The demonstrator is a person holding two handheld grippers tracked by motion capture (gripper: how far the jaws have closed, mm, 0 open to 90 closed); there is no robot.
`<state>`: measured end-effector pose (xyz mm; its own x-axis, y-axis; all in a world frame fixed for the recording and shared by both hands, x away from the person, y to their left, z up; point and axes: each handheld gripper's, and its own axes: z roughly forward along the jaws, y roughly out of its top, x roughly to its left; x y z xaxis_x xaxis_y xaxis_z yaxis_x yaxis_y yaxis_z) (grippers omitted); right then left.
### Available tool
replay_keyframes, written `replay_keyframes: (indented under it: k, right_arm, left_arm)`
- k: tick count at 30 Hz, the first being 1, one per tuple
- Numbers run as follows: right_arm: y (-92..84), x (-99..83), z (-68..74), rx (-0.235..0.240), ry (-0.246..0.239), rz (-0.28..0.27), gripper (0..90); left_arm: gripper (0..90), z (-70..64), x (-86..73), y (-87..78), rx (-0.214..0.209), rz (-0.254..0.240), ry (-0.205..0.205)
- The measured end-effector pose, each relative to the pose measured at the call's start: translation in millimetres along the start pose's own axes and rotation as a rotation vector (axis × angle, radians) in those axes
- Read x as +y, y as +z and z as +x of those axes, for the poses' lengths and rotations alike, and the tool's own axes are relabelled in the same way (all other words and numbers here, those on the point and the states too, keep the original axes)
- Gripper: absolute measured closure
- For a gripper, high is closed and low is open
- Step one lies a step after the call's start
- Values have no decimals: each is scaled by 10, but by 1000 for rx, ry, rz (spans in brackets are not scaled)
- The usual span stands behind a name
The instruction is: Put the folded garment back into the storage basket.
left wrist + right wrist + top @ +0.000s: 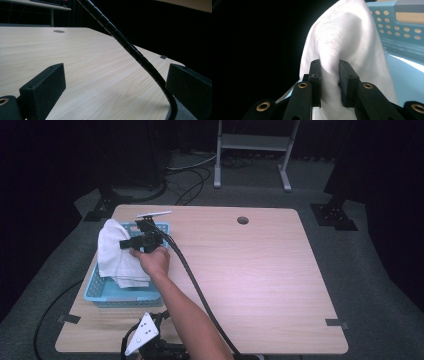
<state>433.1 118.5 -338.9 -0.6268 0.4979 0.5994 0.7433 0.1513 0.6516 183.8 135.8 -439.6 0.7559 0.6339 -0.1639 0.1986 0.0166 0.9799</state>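
- In the right gripper view the right gripper (pixel 329 75) has its two black jaws pressed onto a fold of the white cloth (pixel 347 42), pinching it between the pads; the jaws are nearly together, with only the cloth between them.
- That view shows the cloth rising above the jaws in a tall bunched fold, with the perforated wall of the blue basket (pixel 404 32) behind and to the right of it.
- The high view gives what that close view cannot: the cloth (pixel 116 254) lies in the basket (pixel 122 292), draped over the basket's left and far walls, and the right gripper (pixel 144 240) sits over the basket's far end with the hand (pixel 154 261) behind it.
- The basket stands on the table (pixel 250 270) at its left edge, near the person's side.
- In the left gripper view the left gripper (pixel 115 90) has its jaws wide apart with nothing between the pads; they look low across bare table.
- A black ribbed cable (pixel 130 47) crosses that view in front of the jaws, from upper left down to lower right.
- The high view shows the left gripper (pixel 150 340) at the table's near edge, just nearer than the basket, its grey plate on top, and the cable (pixel 195 285) running from the right gripper over the table to the near edge.
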Motion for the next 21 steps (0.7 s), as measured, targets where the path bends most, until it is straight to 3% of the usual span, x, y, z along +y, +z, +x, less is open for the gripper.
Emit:
replay_keyframes:
  k: [14,21]
  right_arm:
    - [123,-32,-149,-44,41,22,746]
    - [165,-51,-194,-44,65,29,746]
  left_arm:
    - [25,16,-2,-7,3,1,-3]
    - [25,26,-3,-8,4,0,-5]
